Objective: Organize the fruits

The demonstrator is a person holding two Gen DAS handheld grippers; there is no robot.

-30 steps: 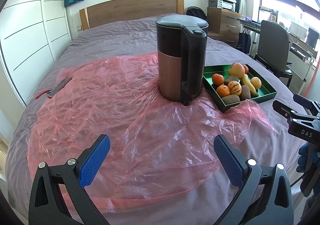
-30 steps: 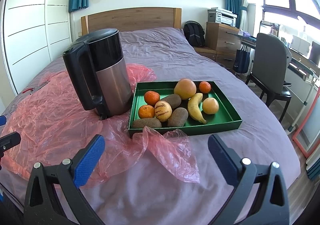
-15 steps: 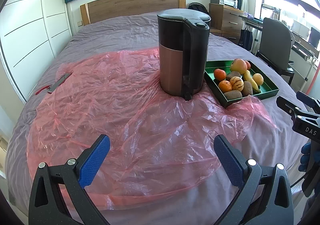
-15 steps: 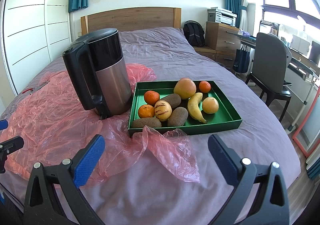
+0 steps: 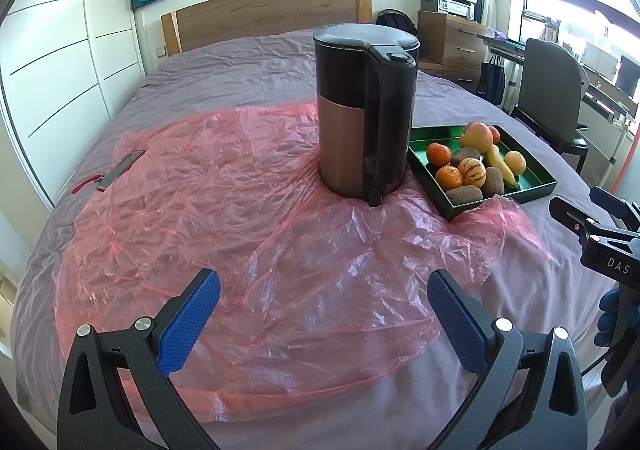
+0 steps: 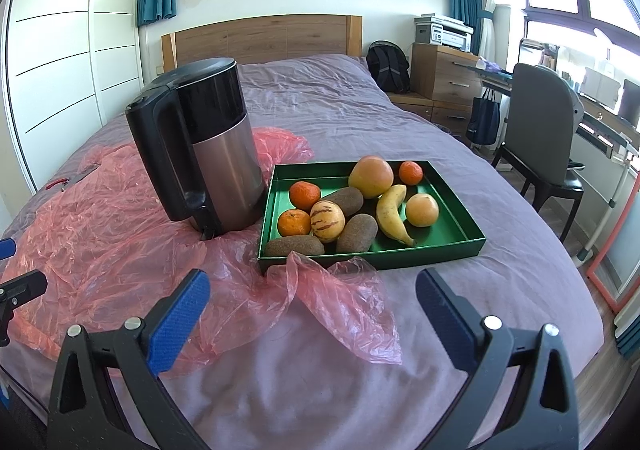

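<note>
Your right claw is gaping wide, gripping nothing, hovering over the bed; the green tray of fruit is sitting just ahead. Your left claw is hanging equally open above pink plastic, facing the kettle.

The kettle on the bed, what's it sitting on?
The kettle stands on a crumpled pink plastic sheet spread over the purple bedcover. Whether a base sits beneath it cannot be seen; its body covers that spot.
</note>
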